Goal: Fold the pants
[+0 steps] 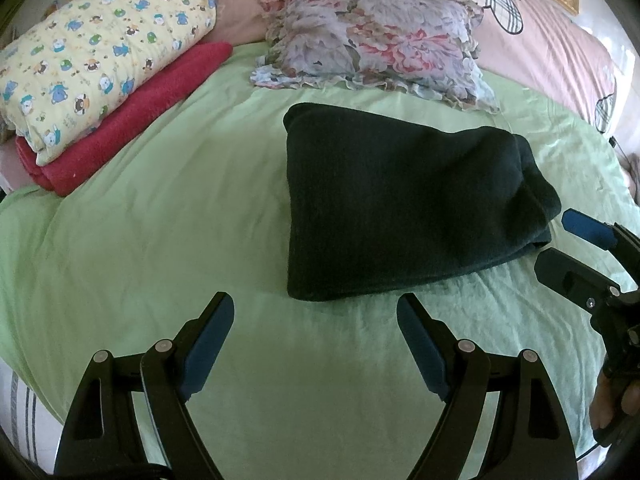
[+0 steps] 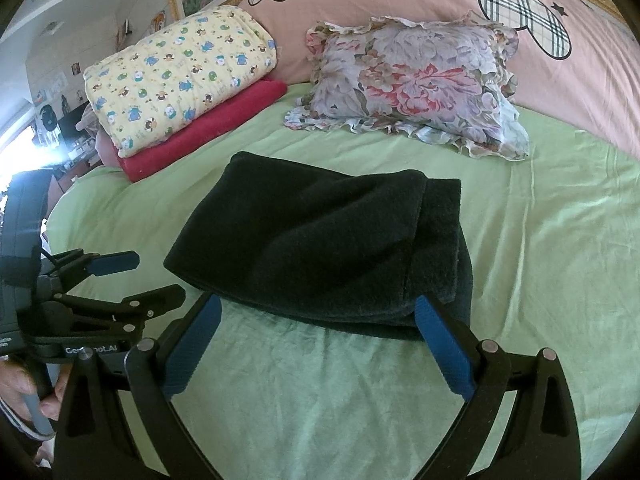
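In the left wrist view, the dark pants (image 1: 404,200) lie folded into a compact bundle on the green bed sheet (image 1: 160,220), below a floral pillow (image 1: 372,40). The left gripper (image 1: 316,316) hangs over bare sheet just short of them, jaws spread wide and empty.

In the right wrist view, the right gripper (image 2: 318,316) faces the bundle's near edge, jaws spread, holding nothing; a cartoon-print quilt (image 2: 180,76) rests on a red blanket (image 2: 208,128).
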Action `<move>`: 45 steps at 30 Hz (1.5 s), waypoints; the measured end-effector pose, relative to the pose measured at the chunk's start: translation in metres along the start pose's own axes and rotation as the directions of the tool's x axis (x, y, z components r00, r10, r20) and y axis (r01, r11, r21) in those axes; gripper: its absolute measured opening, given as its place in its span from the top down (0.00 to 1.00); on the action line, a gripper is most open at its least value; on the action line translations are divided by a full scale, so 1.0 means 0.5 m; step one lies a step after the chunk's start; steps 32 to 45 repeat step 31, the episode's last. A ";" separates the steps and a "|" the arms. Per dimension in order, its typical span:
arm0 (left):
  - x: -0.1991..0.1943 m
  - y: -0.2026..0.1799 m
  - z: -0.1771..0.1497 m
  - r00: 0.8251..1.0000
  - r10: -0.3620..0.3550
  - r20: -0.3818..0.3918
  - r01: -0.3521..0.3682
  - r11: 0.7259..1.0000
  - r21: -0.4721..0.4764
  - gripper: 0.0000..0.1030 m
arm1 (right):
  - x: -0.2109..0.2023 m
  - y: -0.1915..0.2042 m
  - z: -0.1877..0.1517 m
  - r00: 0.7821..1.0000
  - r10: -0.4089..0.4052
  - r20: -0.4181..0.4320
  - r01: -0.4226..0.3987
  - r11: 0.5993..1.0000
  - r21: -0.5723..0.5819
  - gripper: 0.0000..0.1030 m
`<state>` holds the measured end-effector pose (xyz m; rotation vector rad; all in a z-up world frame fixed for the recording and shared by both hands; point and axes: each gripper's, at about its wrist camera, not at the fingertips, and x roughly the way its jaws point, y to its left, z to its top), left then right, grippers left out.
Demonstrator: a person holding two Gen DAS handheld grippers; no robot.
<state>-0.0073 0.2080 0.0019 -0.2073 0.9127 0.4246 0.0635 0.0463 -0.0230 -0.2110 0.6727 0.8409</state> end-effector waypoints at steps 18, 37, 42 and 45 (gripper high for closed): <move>0.000 -0.006 0.039 0.999 0.005 0.048 -0.005 1.000 -0.013 0.18 | -0.005 -0.003 0.014 1.000 -0.003 0.012 0.003 1.000 0.006 0.05; 0.013 -0.022 0.065 0.999 0.008 0.035 -0.008 1.000 -0.003 0.18 | -0.018 -0.042 0.017 0.999 -0.010 0.037 0.007 0.997 0.074 0.05; 0.013 -0.022 0.065 0.999 0.008 0.035 -0.008 1.000 -0.003 0.18 | -0.018 -0.042 0.017 0.999 -0.010 0.037 0.007 0.997 0.074 0.05; 0.013 -0.022 0.065 0.999 0.008 0.035 -0.008 1.000 -0.003 0.18 | -0.018 -0.042 0.017 0.999 -0.010 0.037 0.007 0.997 0.074 0.05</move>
